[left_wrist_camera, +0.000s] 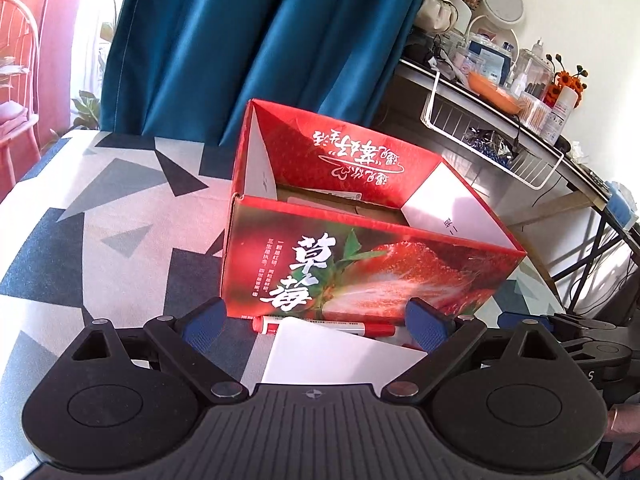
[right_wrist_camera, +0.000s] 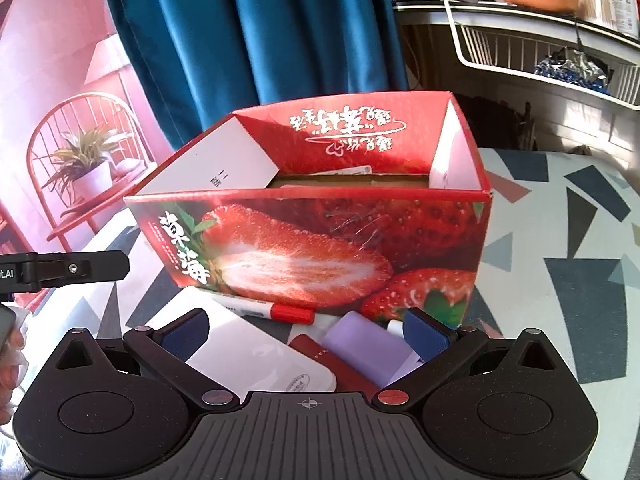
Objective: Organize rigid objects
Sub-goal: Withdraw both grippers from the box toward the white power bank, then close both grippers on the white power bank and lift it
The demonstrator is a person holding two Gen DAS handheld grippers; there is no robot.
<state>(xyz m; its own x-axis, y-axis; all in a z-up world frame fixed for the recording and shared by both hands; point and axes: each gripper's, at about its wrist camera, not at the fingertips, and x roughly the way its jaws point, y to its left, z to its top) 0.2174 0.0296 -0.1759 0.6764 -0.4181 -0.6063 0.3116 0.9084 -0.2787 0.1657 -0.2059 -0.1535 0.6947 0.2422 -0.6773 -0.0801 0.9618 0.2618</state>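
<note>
Strawberry box [left_wrist_camera: 360, 248] stands open on the patterned table [left_wrist_camera: 100, 220]. Just in front of it lie a red marker [right_wrist_camera: 290, 314], a white slab [right_wrist_camera: 260, 360], a red case [right_wrist_camera: 340, 368] and a purple block [right_wrist_camera: 360, 344]. Left gripper [left_wrist_camera: 316, 322] and right gripper [right_wrist_camera: 306, 334] both hover spread apart, holding nothing.

A teal curtain [left_wrist_camera: 248, 36] hangs across the far side, with a pink wall mural [right_wrist_camera: 60, 92] of a chair and potted plant to its left. On the right stands a cluttered shelf [left_wrist_camera: 500, 92] with a white wire basket [left_wrist_camera: 492, 140] beneath it. Sunlight falls on the geometric-patterned bench [left_wrist_camera: 100, 208]
</note>
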